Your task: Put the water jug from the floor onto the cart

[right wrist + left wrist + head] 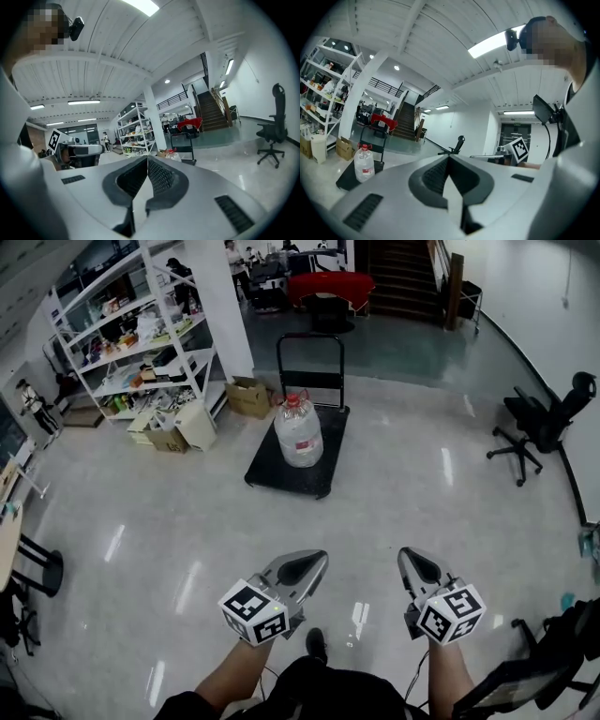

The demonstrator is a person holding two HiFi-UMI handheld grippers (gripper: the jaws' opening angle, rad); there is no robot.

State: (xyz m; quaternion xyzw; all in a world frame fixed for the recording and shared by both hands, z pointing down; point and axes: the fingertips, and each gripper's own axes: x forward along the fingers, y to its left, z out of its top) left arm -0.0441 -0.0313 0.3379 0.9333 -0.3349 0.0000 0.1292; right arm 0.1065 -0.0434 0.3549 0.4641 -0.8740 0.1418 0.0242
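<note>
Pale, glossy floor (394, 493) spreads across the hall, streaked with reflections of the ceiling lights. A white shelving rack (141, 343) crowded with goods stands at the left of the head view. A black flat cart (333, 442) with an upright push handle sits well ahead of the person, near the rack's end. A black office chair (544, 423) stands well apart at the right. The water jug (298, 432), clear with a red cap, stands upright about mid-platform on the cart. A cardboard box (248, 397) lies on the floor just left of the cart's handle end. The left gripper (317, 562) and right gripper (410, 557) are held low, side by side, well short of the cart. Each pair of jaws is pressed together with nothing between them.
</note>
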